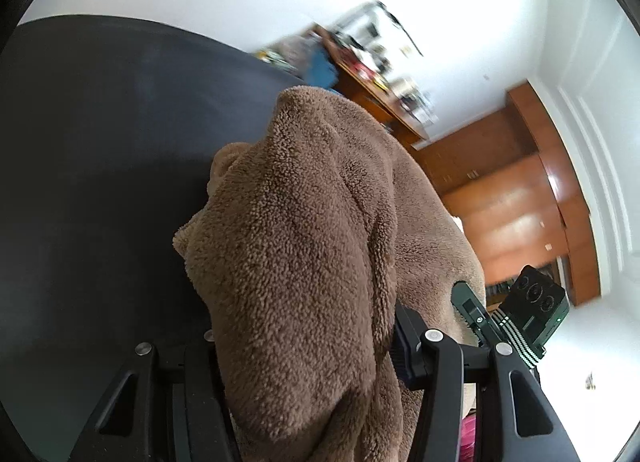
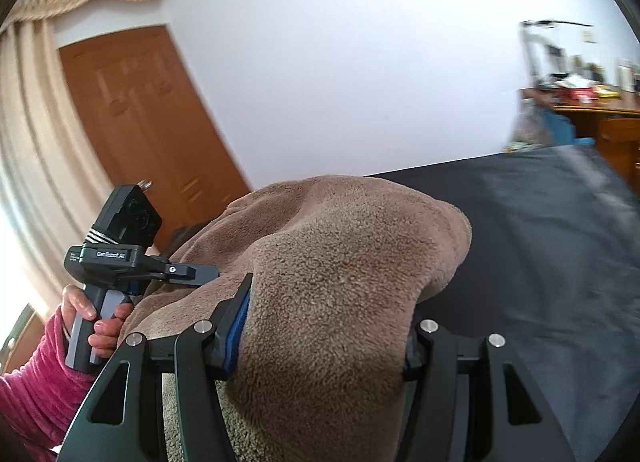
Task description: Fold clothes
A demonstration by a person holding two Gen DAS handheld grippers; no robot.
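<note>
Brown fleece garment (image 1: 304, 246) in both grippers

Dark grey matte surface (image 2: 560, 262), flat and broad, far edge running against the white wall. Brown fleece garment (image 2: 340, 262) bunched near the surface's near edge, part of it lifted; how much rests on the surface cannot be told.

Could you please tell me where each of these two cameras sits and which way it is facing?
Left wrist: on the left gripper, looking along its fingers over the brown fleece garment and dark surface; the right gripper shows.
Right wrist: on the right gripper, facing the same fleece; a hand and pink sleeve show.
Shared: fleece, dark surface, wooden desk.
</note>
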